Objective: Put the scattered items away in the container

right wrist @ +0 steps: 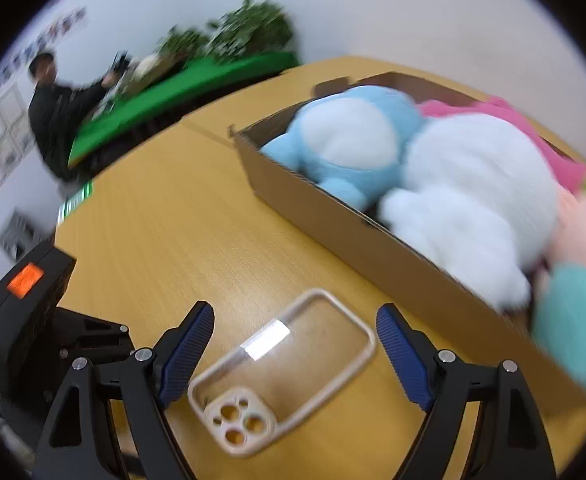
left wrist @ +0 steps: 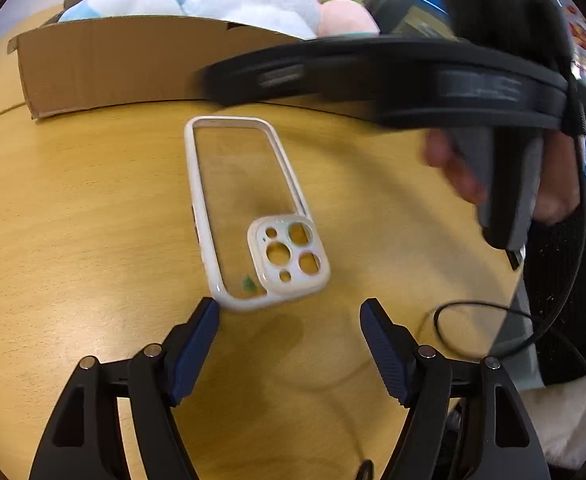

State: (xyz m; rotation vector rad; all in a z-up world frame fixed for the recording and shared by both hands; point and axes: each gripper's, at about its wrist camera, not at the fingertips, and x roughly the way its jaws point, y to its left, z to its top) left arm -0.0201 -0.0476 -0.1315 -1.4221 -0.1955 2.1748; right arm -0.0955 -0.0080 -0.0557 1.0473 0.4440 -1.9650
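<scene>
Seen from the left wrist view, the left gripper [left wrist: 289, 312] is hovering over a wooden table [left wrist: 93, 220] with its jaws spread and gripping nothing. A clear phone case [left wrist: 249, 208] with a pale rim is lying flat just ahead of the fingertips, its camera-cutout end nearest and almost touching the left pad. Its long axis is running away from the gripper toward a cardboard box [left wrist: 133, 64] full of plush toys [left wrist: 253, 0].

From the right wrist view, the right gripper [right wrist: 295, 320] is also standing released, with the same phone case [right wrist: 281, 372] lying on the table between and below its fingers, slanting across the gap. The cardboard box [right wrist: 373, 240] is sitting close by to the upper right. Neither gripper seems clearly nearer; the right one looks better centred over the case.
</scene>
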